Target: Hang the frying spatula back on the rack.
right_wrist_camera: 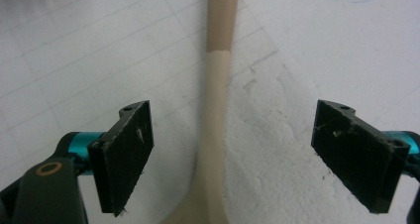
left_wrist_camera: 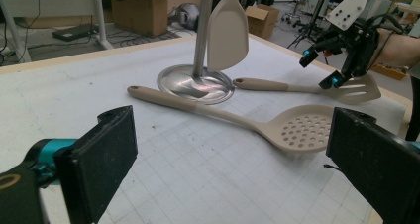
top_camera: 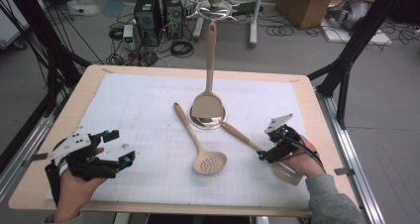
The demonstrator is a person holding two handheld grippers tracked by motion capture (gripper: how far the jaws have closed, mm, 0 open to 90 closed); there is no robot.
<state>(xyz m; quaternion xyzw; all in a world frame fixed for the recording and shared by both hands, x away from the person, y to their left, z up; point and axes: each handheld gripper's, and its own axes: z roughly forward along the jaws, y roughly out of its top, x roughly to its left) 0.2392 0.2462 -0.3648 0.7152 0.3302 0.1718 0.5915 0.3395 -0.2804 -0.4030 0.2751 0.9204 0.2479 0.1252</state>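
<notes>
My own two black jaws stand wide apart over the white gridded mat (left_wrist_camera: 198, 184), nothing between them. Just beyond lies a beige skimmer (left_wrist_camera: 277, 127), its perforated bowl to the right. Farther off, a solid spatula (left_wrist_camera: 227, 30) hangs beside the pole of a round-based metal stand (left_wrist_camera: 195, 83). At far right, the right gripper (left_wrist_camera: 322, 68) hovers over a slotted turner (left_wrist_camera: 317, 87).

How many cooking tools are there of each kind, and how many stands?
Spoon with holes, lying on the table: 1
Slotted turner, lying on the table under the right tool: 1
Plain turner, hanging on the stand: 1
Metal stand: 1
Total: 4 things, 3 of them beige utensils
</notes>
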